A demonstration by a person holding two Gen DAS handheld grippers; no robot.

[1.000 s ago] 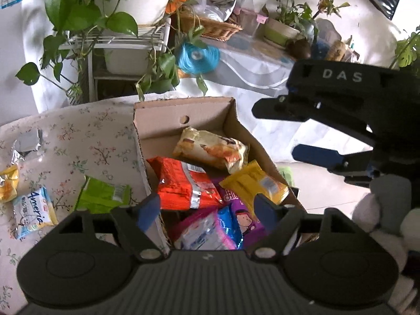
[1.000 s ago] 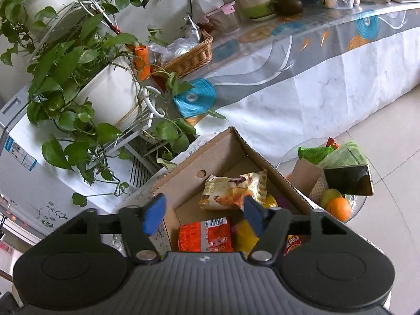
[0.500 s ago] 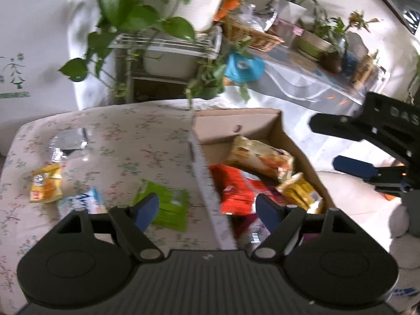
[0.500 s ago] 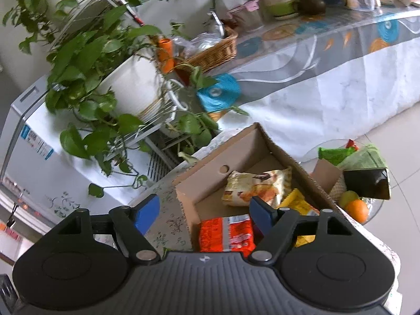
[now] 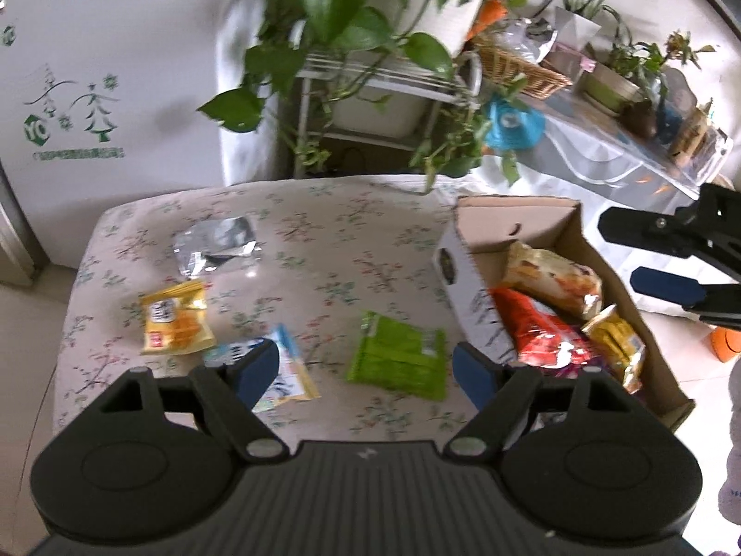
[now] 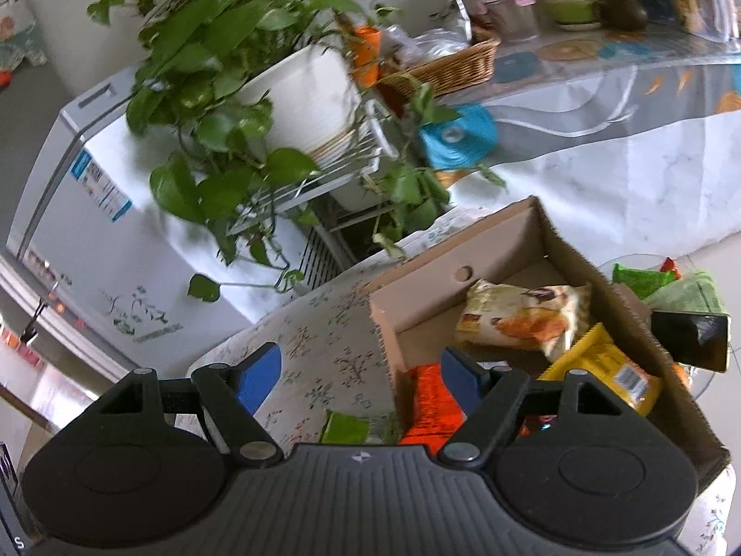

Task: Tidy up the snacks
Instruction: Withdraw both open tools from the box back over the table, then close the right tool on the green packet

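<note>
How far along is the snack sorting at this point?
Several packets, including the red packet, already lie in the cardboard box. Nothing is in hand: left gripper and right gripper are open and empty. The green packet, yellow packet, blue-white packet and silver packet remain outside the box.

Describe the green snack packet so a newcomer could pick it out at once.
Start at the floral tablecloth and find the open cardboard box at its right side. The green snack packet lies flat on the cloth just left of the box's white printed wall, outside it. It is the only solid lime-green wrapper; the loose packets further left are blue-white, yellow and silver.
</note>
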